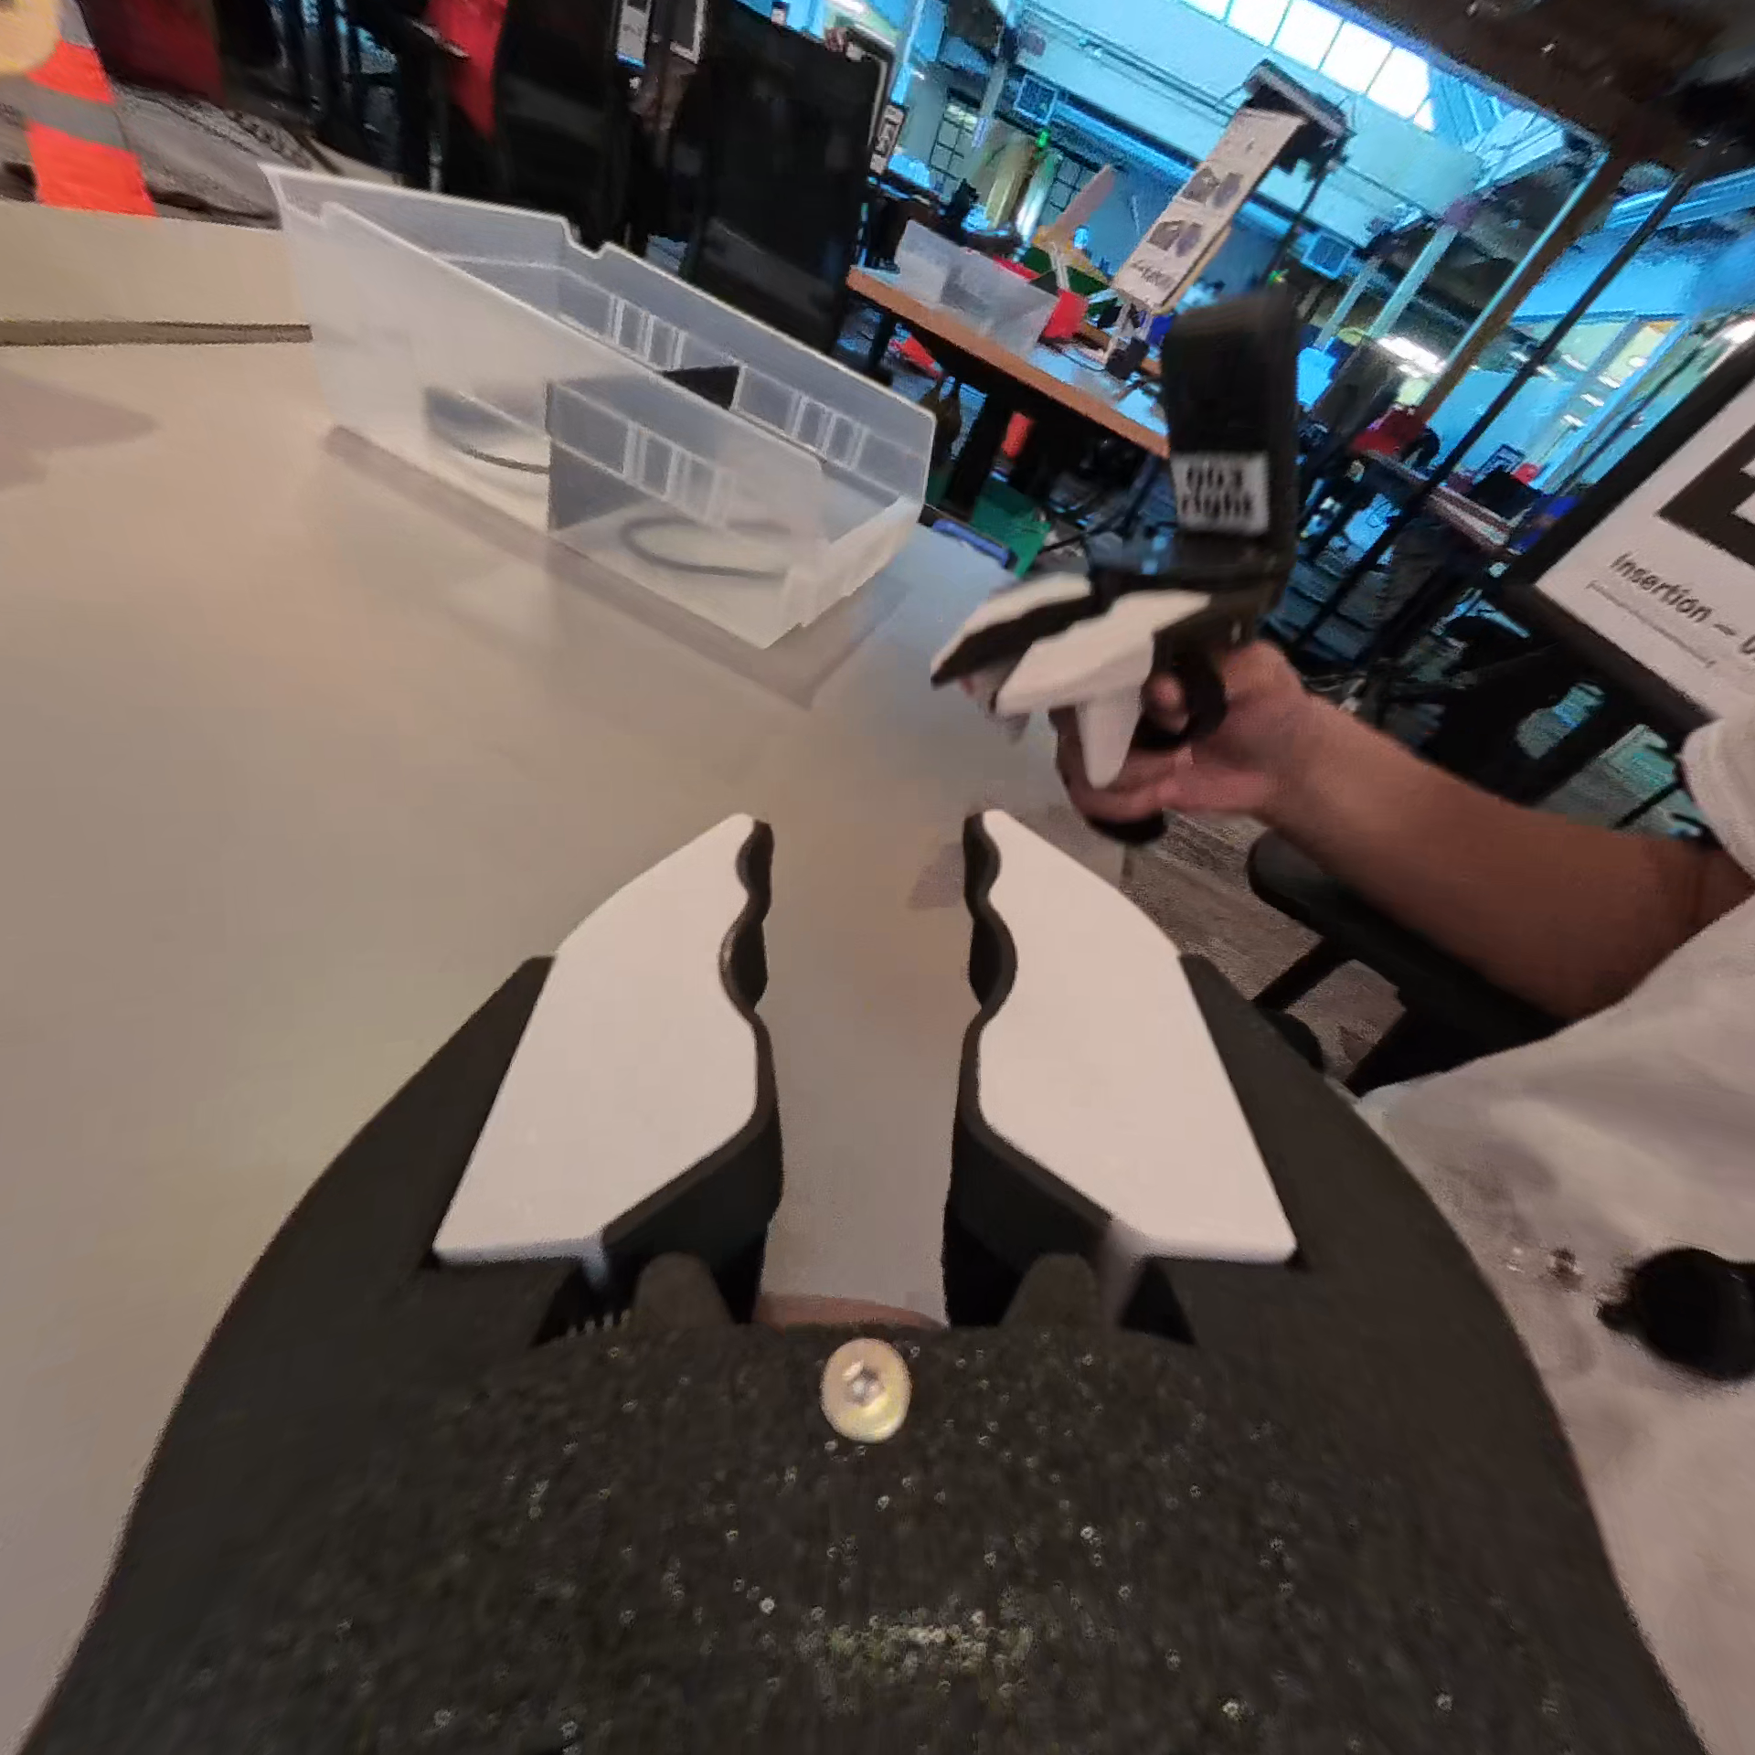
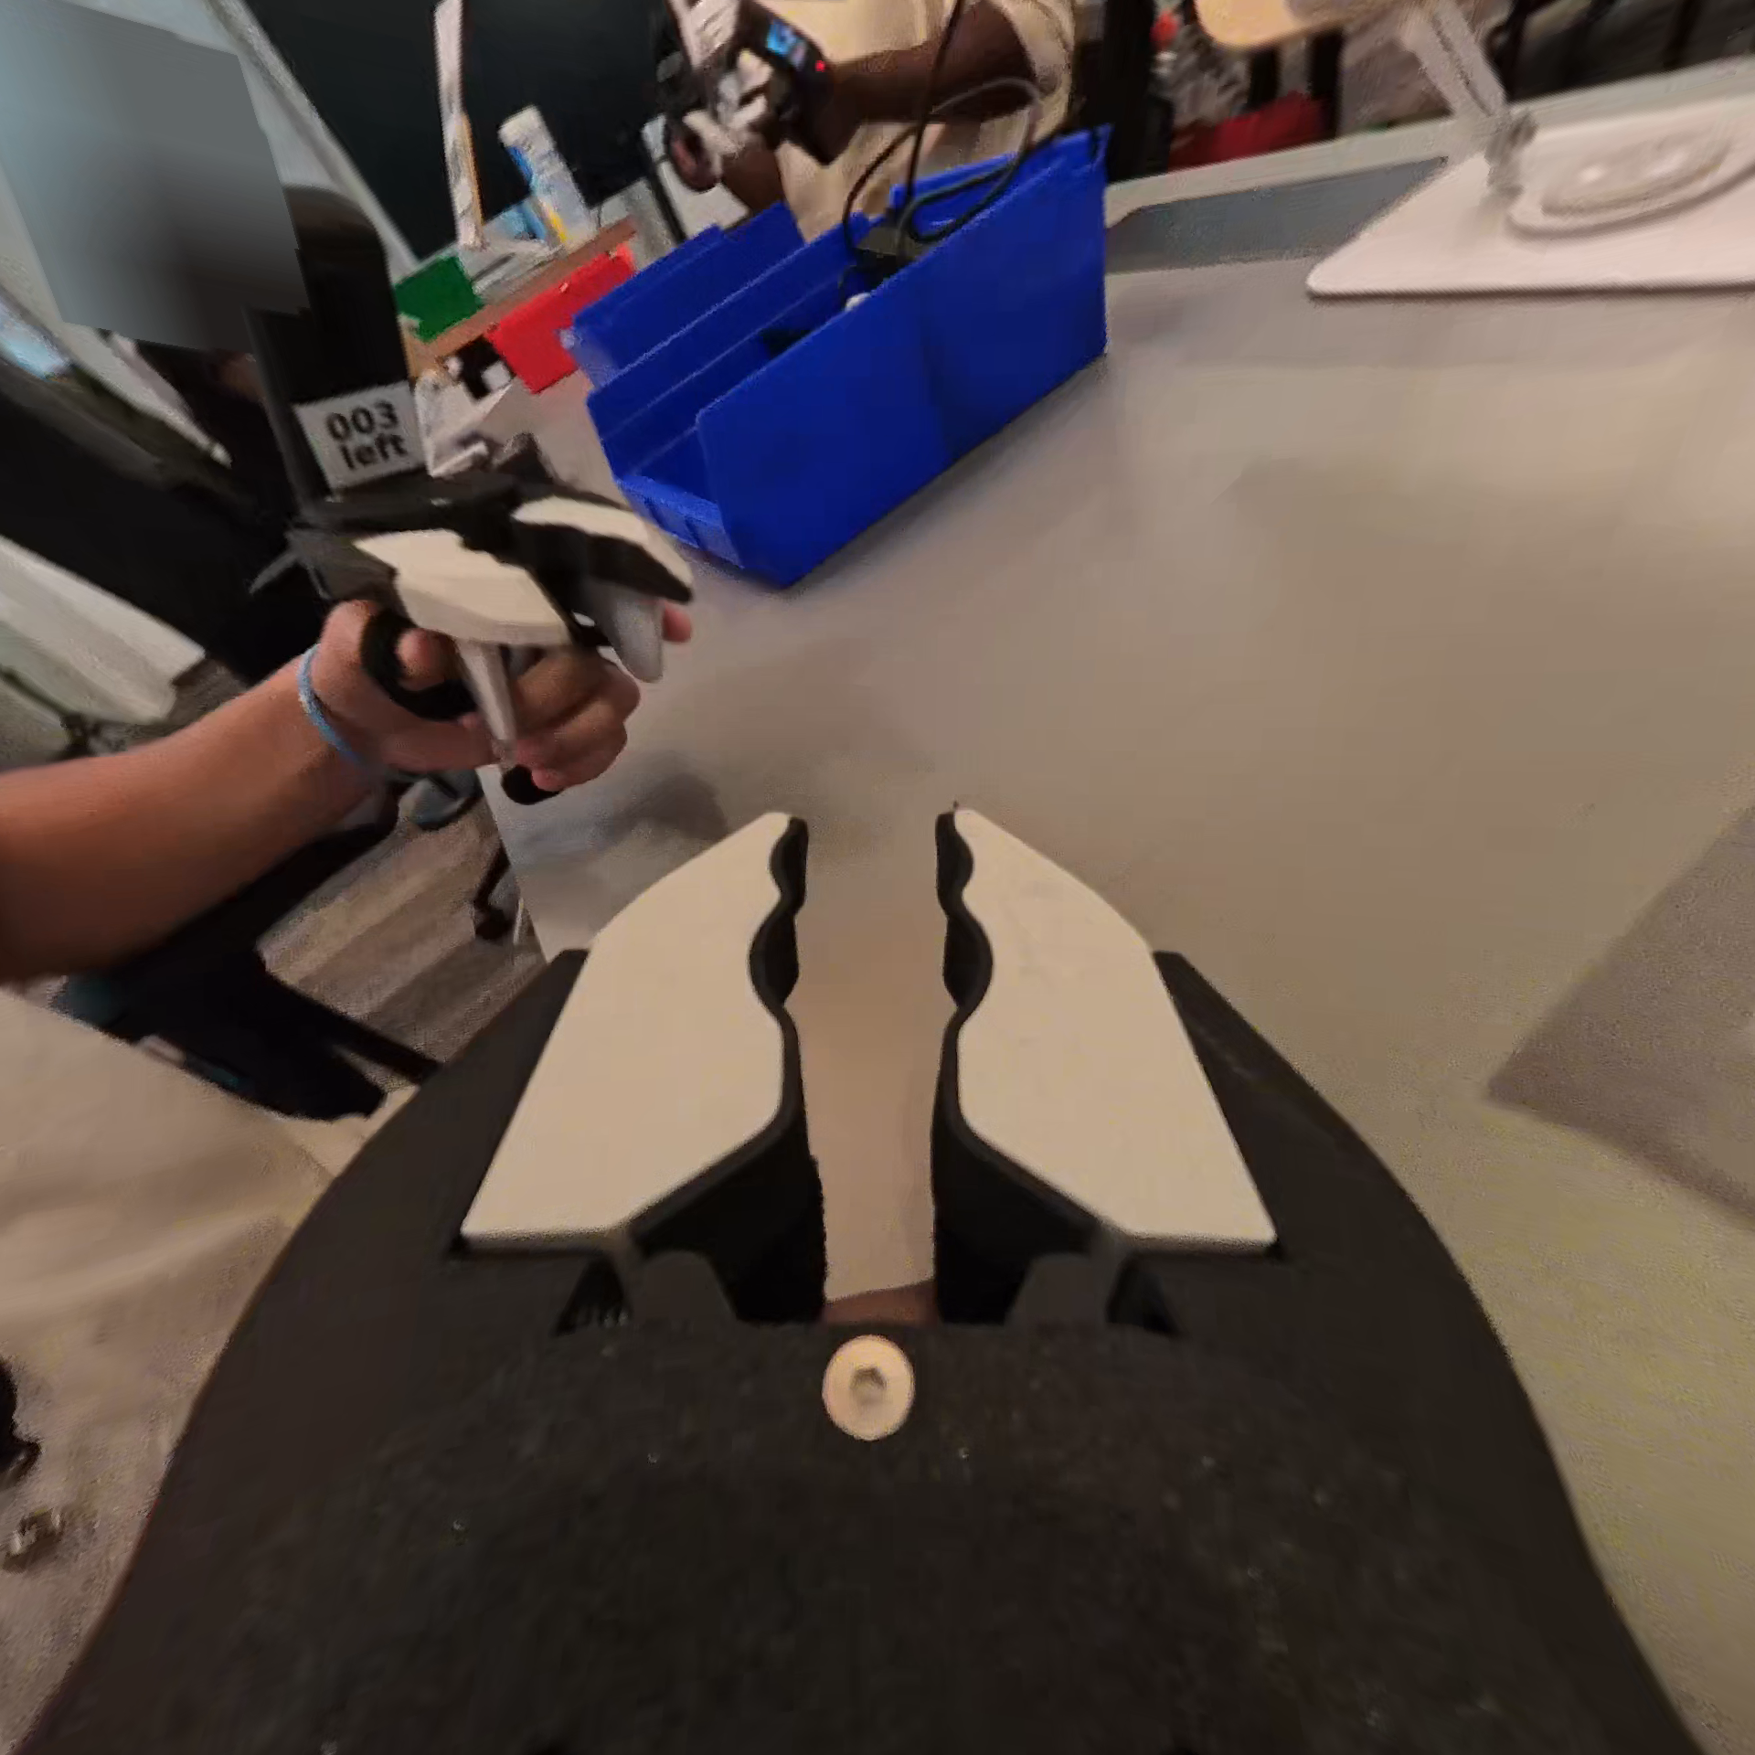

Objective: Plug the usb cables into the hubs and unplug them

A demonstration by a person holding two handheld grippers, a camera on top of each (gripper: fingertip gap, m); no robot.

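Observation:
My left gripper (image 1: 866, 836) is open and empty above the pale table (image 1: 285, 760). My right gripper (image 2: 871, 828) is open and empty above the same table. A clear plastic bin (image 1: 608, 418) with dividers stands ahead of the left gripper; dark cable loops (image 1: 703, 551) show through its wall. A blue bin (image 2: 855, 399) stands ahead of the right gripper, with a black cable and plug (image 2: 902, 218) rising from it. Each gripper shows in the other's view, hand-held: the right one (image 1: 988, 665) in the left wrist view, the left one (image 2: 655, 589) in the right wrist view. No hub shows clearly.
A white pad with a clear stand (image 2: 1557, 209) lies at the far right of the table. A grey mat (image 2: 1652, 1026) lies at the right. A white sign board (image 1: 1671, 532) stands at the right edge. Another person (image 2: 855, 76) stands behind the blue bin.

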